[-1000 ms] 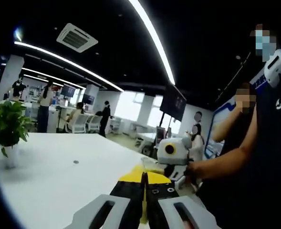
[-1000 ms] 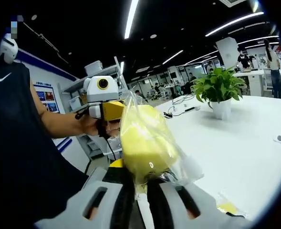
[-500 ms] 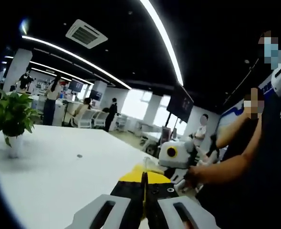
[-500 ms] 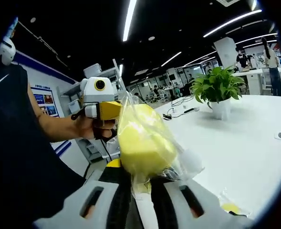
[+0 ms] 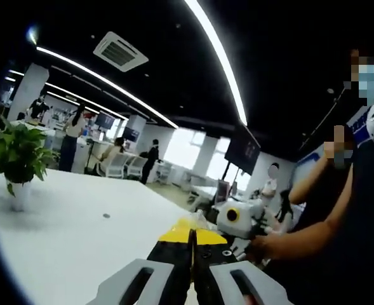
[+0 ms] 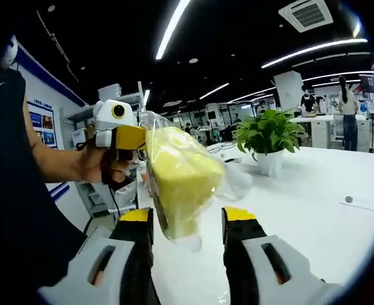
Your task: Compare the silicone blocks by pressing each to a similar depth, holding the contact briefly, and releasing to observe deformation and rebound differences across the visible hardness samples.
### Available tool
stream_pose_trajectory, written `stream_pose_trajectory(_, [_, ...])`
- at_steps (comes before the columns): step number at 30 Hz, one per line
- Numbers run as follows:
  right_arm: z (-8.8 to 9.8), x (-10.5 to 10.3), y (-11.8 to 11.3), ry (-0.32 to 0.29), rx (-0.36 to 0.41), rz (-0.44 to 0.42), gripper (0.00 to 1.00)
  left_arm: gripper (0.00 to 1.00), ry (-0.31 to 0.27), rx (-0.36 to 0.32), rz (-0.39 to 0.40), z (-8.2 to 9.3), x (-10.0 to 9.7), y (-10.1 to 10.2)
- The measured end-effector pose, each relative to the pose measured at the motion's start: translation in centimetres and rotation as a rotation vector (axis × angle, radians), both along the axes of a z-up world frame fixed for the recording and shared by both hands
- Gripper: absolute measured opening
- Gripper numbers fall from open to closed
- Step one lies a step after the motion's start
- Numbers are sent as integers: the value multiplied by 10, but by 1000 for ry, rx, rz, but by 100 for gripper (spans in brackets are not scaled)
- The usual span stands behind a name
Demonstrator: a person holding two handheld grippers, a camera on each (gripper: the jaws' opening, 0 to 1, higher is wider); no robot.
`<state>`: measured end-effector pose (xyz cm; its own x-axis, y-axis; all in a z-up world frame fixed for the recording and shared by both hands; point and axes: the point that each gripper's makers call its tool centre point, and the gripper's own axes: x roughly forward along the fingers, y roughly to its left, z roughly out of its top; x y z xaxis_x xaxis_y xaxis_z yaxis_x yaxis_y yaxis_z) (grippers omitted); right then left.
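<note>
Block of yellow silicone, wrapped in a clear bag, hangs in the air between the spread jaws of the right gripper, above the near edge of the white table. Neither jaw appears to touch it. The left gripper, seen in the right gripper view just left of the block, meets the bag's upper corner and appears to carry it; in the left gripper view its own jaws stand pressed together, though what they pinch cannot be told there. A potted plant stands on the table well beyond the block.

Judgement: the press has been released and the block looks rounded, not crushed. Risk: the bag is slick and held by one corner only, so the block may swing or slip free and drop past the table edge. A loose, swinging sample would also make the next press uneven in depth.
</note>
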<state>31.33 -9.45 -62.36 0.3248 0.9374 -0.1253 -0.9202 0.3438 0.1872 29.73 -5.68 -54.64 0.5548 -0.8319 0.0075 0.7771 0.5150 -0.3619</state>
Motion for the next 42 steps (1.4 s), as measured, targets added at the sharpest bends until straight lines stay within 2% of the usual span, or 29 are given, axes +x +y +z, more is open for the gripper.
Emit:
stream_pose_trajectory(1, [0, 2, -3, -7, -3, -17, 55, 0, 1, 4, 9, -1, 2, 1])
stream_pose_trajectory(2, [4, 10, -12, -48, -4, -67, 62, 0, 4, 4, 14, -1, 3, 3])
stream_pose_trajectory(3, [5, 13, -18, -64, -6, -95, 69, 0, 7, 0, 23, -1, 5, 4])
stream_pose_trajectory(6, [3, 24, -47, -56, -21, -201, 91, 0, 33, -21, 36, -4, 9, 9])
stream_pose_trajectory(8, [1, 31, -69, -71, -27, -274, 96, 0, 47, -28, 46, -7, 11, 13])
stream_pose_trajectory(15, [-25, 35, -133, -89, -122, -422, 96, 0, 80, -72, 79, -15, 18, 20])
stream_pose_trajectory(18, [-42, 33, -154, -58, -173, -485, 96, 0, 99, -90, 87, -21, 22, 23])
stream_pose_trajectory(21, [-56, 23, -168, -39, -164, -503, 96, 0, 133, -103, 97, -32, 28, 27])
stream_pose_trajectory(24, [-78, 14, -180, -17, -235, -522, 96, 0, 159, -107, 100, -42, 32, 29])
stream_pose_trajectory(27, [-88, 5, -184, 9, -222, -532, 96, 0, 184, -106, 96, -52, 35, 29])
stream_pose_trajectory(29, [-99, 0, -190, 34, -242, -543, 96, 0, 202, -107, 95, -59, 37, 30])
stream_pose_trajectory(34, [-106, -5, -198, 50, -245, -560, 96, 0, 254, -131, 104, -76, 44, 32])
stream_pose_trajectory(40, [-112, -10, -203, 59, -254, -572, 96, 0, 355, -174, 103, -106, 51, 33])
stream_pose_trajectory(42, [-114, -11, -203, 63, -260, -571, 96, 0, 367, -165, 111, -117, 55, 32])
